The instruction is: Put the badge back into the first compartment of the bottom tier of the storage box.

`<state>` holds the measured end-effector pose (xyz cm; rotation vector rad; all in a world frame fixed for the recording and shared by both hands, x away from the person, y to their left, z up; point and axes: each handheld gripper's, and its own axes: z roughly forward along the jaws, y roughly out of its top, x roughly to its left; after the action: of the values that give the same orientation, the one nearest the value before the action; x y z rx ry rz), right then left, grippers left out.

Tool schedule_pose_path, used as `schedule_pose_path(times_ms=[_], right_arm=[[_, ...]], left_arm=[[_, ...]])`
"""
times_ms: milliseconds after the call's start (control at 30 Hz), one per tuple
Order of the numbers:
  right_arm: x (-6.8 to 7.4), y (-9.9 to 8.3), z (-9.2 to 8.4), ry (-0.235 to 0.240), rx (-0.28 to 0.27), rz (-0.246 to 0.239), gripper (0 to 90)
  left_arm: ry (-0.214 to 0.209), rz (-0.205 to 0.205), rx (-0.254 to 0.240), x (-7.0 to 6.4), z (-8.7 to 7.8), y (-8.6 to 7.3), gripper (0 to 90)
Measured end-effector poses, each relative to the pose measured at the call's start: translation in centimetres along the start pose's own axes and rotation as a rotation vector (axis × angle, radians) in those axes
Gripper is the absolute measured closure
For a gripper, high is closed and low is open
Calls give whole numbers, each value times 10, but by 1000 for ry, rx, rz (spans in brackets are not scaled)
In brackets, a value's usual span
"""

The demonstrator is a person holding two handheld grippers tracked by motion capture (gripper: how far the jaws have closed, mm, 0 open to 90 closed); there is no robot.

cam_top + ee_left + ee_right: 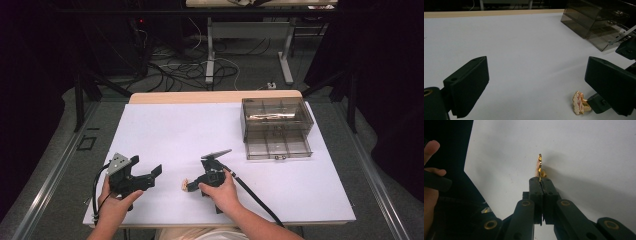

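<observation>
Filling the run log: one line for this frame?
right gripper: shut on gold trinket | left gripper: open, idle | drawer box: drawer open

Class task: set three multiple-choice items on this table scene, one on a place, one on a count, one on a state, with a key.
1. Where does the smoky clear plastic drawer box stand?
A. far right of the white table
B. near left
C. on the floor

2. How many hand-held tongs are there?
A. one
B. two
C. three

3. How are the right tongs?
A. wide open
B. lying unheld
C. shut on the small gold and pink trinket

Key: A, it stands at the far right; B, left tongs and right tongs; C, the jaws pinch the trinket's edge.
</observation>
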<state>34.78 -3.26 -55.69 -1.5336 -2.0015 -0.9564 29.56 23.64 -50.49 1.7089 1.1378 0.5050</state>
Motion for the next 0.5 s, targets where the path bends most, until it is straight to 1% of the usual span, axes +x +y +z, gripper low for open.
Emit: schedule_pose_path(times_ms=[67,100,167,267,333,400,500], right_arm=[[0,0,0,2,1,2,885],[0,1,0,6,-2,-14,885],[0,1,0,7,7,0,885],[0,1,0,20,8,1,886],[0,2,-1,18,9,-4,886],[-1,2,-1,35,-5,-5,886],[-1,3,-2,38,-6,-7,886]], left_arm=[[0,-1,2,0,0,0,53],[0,-1,3,0,0,0,53],[0,0,2,0,0,0,53],[3,5,2,0,0,0,54],[3,5,2,0,0,0,54],[0,2,1,0,0,0,54],[0,2,2,0,0,0,54]])
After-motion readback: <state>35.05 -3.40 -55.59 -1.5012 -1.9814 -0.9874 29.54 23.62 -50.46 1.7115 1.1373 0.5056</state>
